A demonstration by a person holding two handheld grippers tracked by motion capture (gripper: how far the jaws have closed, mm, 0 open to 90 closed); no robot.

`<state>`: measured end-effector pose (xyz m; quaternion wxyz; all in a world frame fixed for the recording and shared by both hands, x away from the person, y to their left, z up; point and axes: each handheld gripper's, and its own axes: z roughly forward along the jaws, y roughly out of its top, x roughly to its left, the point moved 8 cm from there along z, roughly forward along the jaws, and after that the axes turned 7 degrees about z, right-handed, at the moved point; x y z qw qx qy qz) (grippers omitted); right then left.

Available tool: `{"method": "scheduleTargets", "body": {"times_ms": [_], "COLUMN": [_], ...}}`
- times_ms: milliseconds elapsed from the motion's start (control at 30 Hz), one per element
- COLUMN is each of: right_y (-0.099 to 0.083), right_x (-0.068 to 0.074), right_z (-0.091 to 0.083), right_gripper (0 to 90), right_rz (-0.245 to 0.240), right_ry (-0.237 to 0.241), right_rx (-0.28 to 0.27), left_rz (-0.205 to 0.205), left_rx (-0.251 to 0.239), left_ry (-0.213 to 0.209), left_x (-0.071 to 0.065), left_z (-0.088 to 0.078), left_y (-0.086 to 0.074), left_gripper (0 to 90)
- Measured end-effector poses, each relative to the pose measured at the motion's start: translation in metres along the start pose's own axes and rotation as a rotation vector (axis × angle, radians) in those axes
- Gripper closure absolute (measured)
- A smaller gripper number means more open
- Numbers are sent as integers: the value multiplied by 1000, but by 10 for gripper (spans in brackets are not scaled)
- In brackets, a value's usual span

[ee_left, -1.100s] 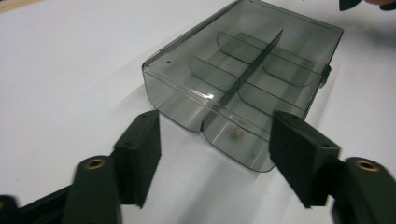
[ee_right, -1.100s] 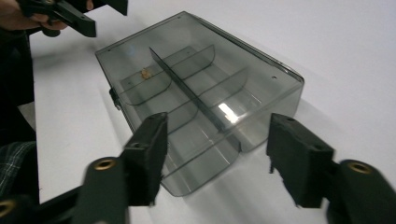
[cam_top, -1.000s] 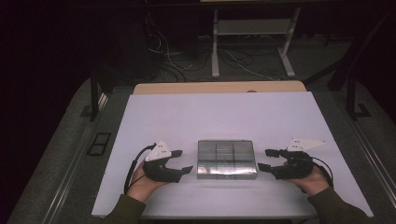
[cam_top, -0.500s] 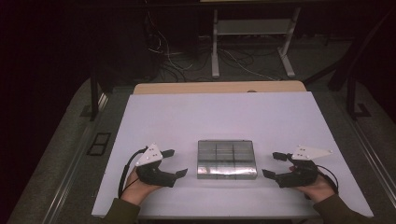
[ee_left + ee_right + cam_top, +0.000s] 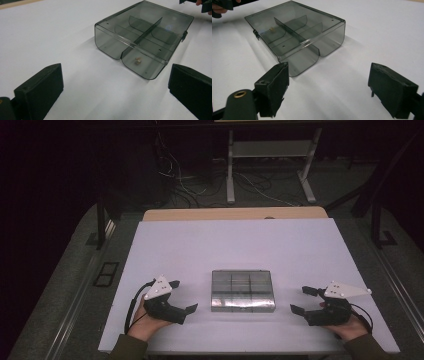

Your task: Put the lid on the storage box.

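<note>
Two grippers, left [image 5: 181, 297] & right [image 5: 303, 301], jaws just opening, nothing between, flank the smoked compartment box [image 5: 243, 290] on the table [image 5: 240, 245]; probably release/retreat step, next re-approach w/ care.

Lone box [image 5: 243, 291] amid bare table [image 5: 240, 245]

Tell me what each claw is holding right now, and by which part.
Nothing is held. The left claw and right claw have just been opening and stand open, apart from the smoky clear compartment box lying closed on the white table between them.
</note>
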<state>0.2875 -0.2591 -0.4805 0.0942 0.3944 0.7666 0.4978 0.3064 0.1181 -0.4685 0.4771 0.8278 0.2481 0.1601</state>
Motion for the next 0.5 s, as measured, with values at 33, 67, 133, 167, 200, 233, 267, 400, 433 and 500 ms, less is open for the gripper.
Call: {"method": "scheduleTargets", "body": {"times_ms": [33, 67, 133, 167, 200, 233, 267, 400, 433, 500], "right_y": [-1, -1, 0, 0, 0, 0, 0, 1, 1, 1], "right_x": [0, -1, -1, -1, 0, 0, 0, -1, -1, 0], "right_z": [-1, -1, -1, -1, 0, 0, -1, -1, -1, -1], "right_gripper": [169, 169, 170, 169, 170, 170, 170, 170, 169, 169], "right_rz": [4, 3, 5, 2, 3, 1, 2, 5, 4, 1], "right_ry": [0, 0, 0, 1, 1, 1, 1, 1, 1, 2], "right_rx": [1, 0, -4, -5, -3, -3, -4, -9, -9, -8], "left_rz": [-2, -2, 0, 1, 5, 5, 5, 5, 7, 7], "left_rx": [0, 2, 6, 6, 8, 8, 11, 14, 14, 14], "left_ry": [-5, -9, -13, -14, -15, -15, -17, -19, -20, -20], "left_x": [0, -1, -2, -2, -2, -2, -3, -3, -3, -3], "left_z": [0, 0, 1, 1, 1, 2, 2, 2, 2, 3], "left_y": [0, 0, -1, -1, -1, -1, -1, -1, -1, -1], "left_gripper": [0, 0, 0, 0, 0, 0, 0, 0, 0, 0]}}
